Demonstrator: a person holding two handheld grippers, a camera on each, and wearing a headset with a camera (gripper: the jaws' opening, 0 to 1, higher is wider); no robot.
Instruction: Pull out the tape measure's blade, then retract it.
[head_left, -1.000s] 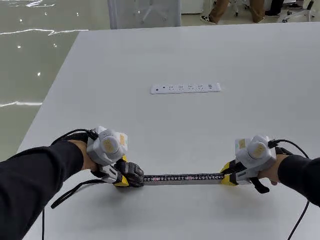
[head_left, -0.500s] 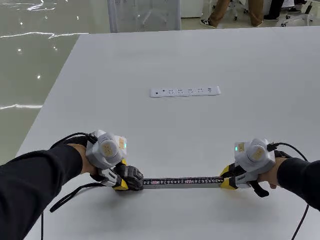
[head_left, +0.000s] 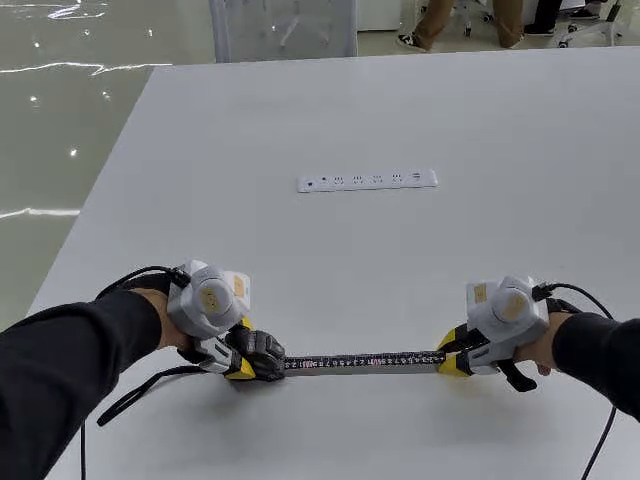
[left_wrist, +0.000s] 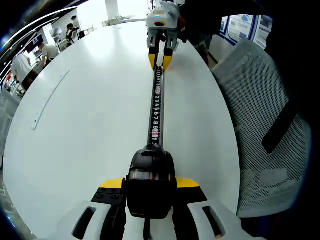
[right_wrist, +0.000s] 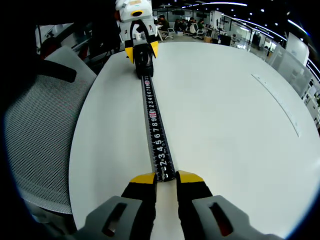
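Left tool (left_wrist: 150, 186) has its yellow-tipped jaws clamped on either side of the black tape measure case (left_wrist: 151, 180), which sits low on the white bench (head_left: 400, 110) near the front edge. Right tool (right_wrist: 165, 178) is pinched shut on the free end of the blade (right_wrist: 156, 130), well off to the right of the case. The blade runs straight between the two tools, flat on or just above the bench (can't tell which). It's black with white numerals: in the right gripper view I can read 2 through 9 going up from the jaws, then a red mark where the 10 falls. Any brand on the case is too small to read. Further back on the bench lies a white power strip (head_left: 367, 180), well apart from all this. A grey mesh chair (left_wrist: 265, 125) stands beside the bench.
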